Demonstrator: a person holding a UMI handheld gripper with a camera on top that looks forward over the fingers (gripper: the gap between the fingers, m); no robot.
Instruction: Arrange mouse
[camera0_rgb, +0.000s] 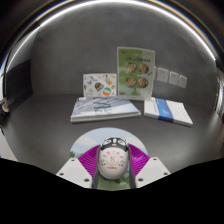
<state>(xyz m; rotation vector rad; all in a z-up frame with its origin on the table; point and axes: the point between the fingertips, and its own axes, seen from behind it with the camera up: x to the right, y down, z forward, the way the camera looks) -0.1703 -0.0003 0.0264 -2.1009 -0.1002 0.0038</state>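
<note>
Dim, even indoor light; fisheye bending curves the edges, with a bright glare streak arcing overhead.

Mouse (113, 160): I see it between my gripper (112, 172) fingers; Books (105, 109): 12 o'clock beyond; Booklet (167, 110): 1 o'clock, right of books; Leaflets (137, 72): standing behind

Glossy plastic mouse (113, 158), matt grey table (50, 140), paper booklets (105, 109)
</note>
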